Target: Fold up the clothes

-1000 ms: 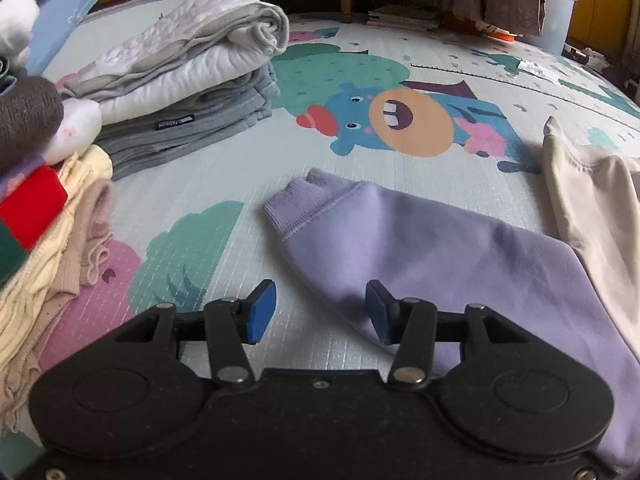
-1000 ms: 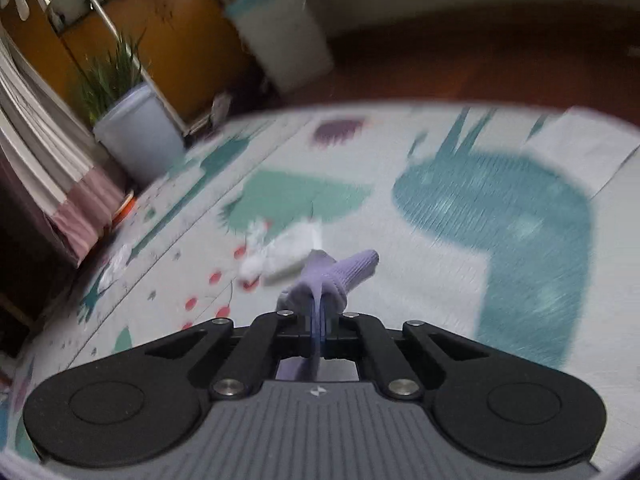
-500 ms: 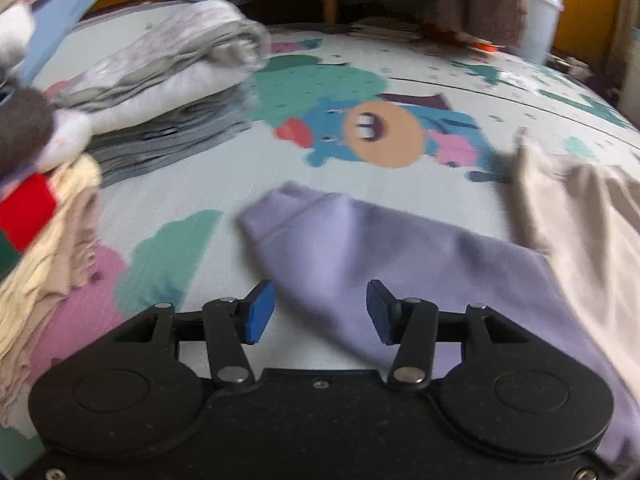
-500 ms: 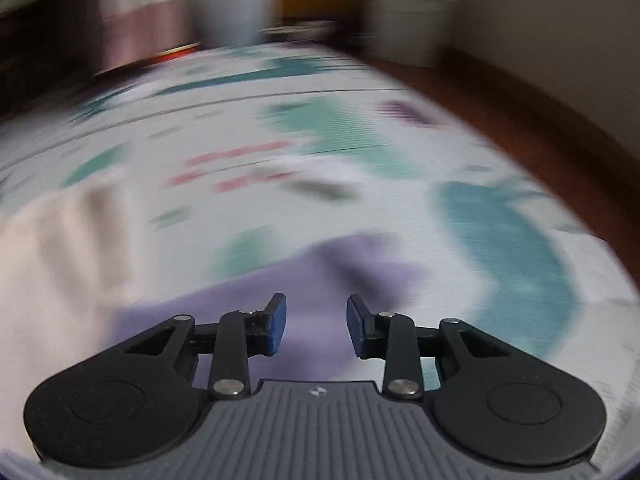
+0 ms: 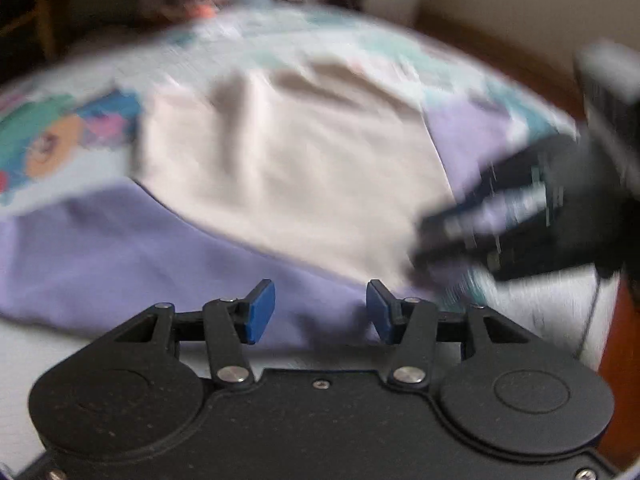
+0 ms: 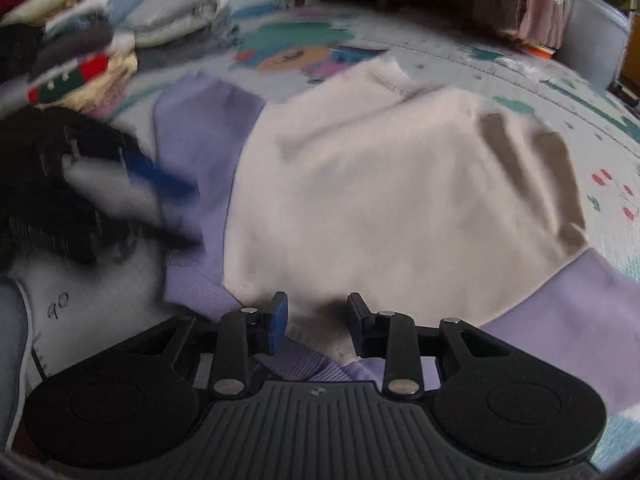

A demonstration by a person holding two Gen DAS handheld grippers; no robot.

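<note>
Below both tongs, purple-and-cream sweatshirt (image 6: 400,184)

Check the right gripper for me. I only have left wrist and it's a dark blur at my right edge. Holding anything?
Observer: No. In the right wrist view, the right gripper has its jaws apart with nothing pinched. The sweatshirt's purple ribbed hem lies just below them.
Operator: Where are the finished stacks? None in my view.
Observer: The folded clothes pile sits at the far left of the mat, beyond the purple sleeve.
Operator: Which way does the sweatshirt lie?
Observer: A stitched cream edge, probably the neckline, is at the far end. The hem is at the near end, by the right gripper.
</note>
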